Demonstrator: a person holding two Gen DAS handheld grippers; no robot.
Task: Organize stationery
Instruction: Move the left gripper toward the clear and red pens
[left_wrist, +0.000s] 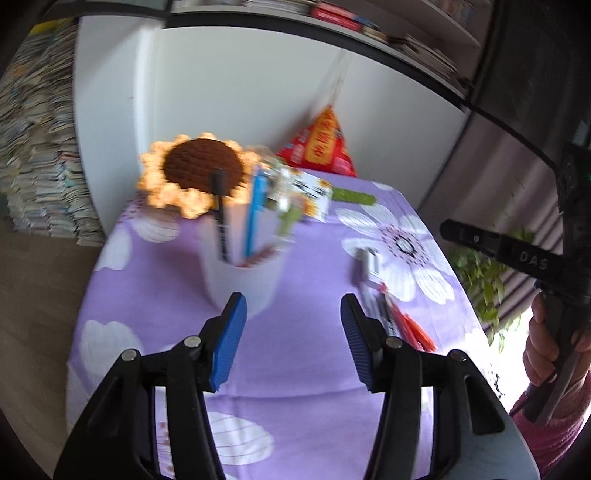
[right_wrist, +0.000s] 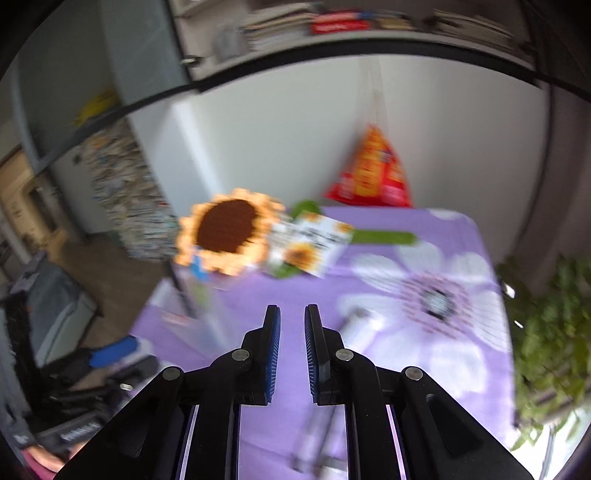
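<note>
A: The left gripper (left_wrist: 293, 317) has its jaws apart with nothing between them, aimed just past the white pen cup (left_wrist: 245, 275).

B: And the right gripper (right_wrist: 291, 321)? Its jaws look nearly closed and empty.

A: Yes, probably heading for the loose pens (left_wrist: 400, 321) on the table (left_wrist: 303, 369), beside a white eraser-like block (left_wrist: 369, 264).

B: The cup already holds a black pen (left_wrist: 221, 218) and a blue one (left_wrist: 255, 218), so it is likely the collecting spot.

A: Readable writing? Only "DAS" on the right gripper's body; the sunflower card (right_wrist: 312, 242) and red bag (right_wrist: 371, 173) are too blurred.

The bench (left_wrist: 295, 369) wears matt printed cloth; the cup (left_wrist: 243, 284) looks smooth white plastic; the sunflower (left_wrist: 201, 173) is rough crochet yarn.
</note>
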